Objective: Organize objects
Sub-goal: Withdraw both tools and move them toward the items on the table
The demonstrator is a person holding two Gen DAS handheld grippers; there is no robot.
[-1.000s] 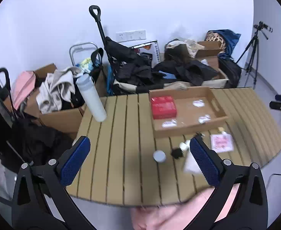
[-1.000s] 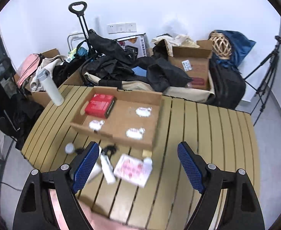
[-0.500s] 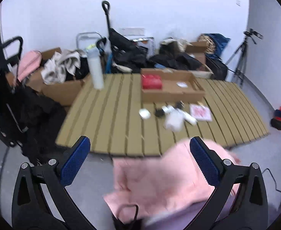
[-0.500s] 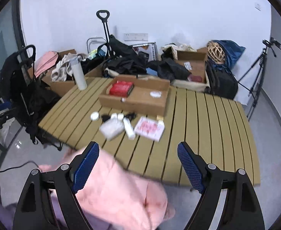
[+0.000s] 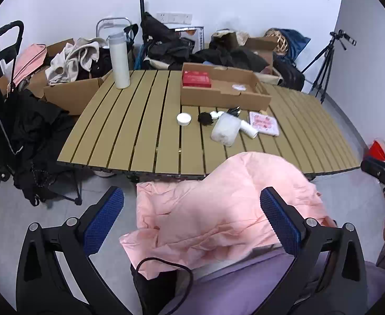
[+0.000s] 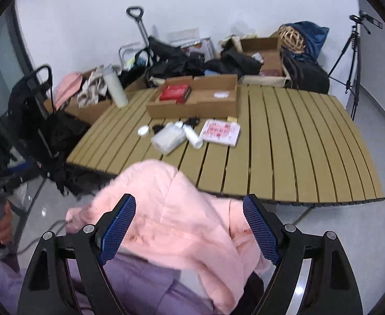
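On the slatted tan wooden table (image 5: 139, 120), a loose cluster of small things lies in front of the shallow brown cardboard tray (image 5: 225, 89): a round white lidded jar (image 5: 184, 118), a black scrunched hair tie (image 5: 205, 117), a clear plastic pouch of white pads (image 5: 225, 129), a white cylindrical bottle lying on its side (image 5: 249, 129) and a flat pink-printed packet (image 5: 264, 124). In the tray a red rectangular box (image 5: 196, 78) sits at its 9 o'clock end. A tall white cylindrical flask (image 5: 118, 60) stands upright at the table's 10 o'clock corner.

Compared with a second ago, both cameras have pulled well back from the table: the cluster, then just beyond the fingertips, now sits far up at 12 o'clock, and a pink crumpled garment (image 5: 218, 210) over a lap in purple trousers (image 5: 245, 283) fills the lower view.

The left gripper (image 5: 191, 221) hangs above that garment, jaws wide apart, nothing between the blue pads. The right gripper (image 6: 189, 228) does likewise, jaws spread, empty. In the right view a hand (image 6: 3, 225) at 9 o'clock holds the other gripper's handle.
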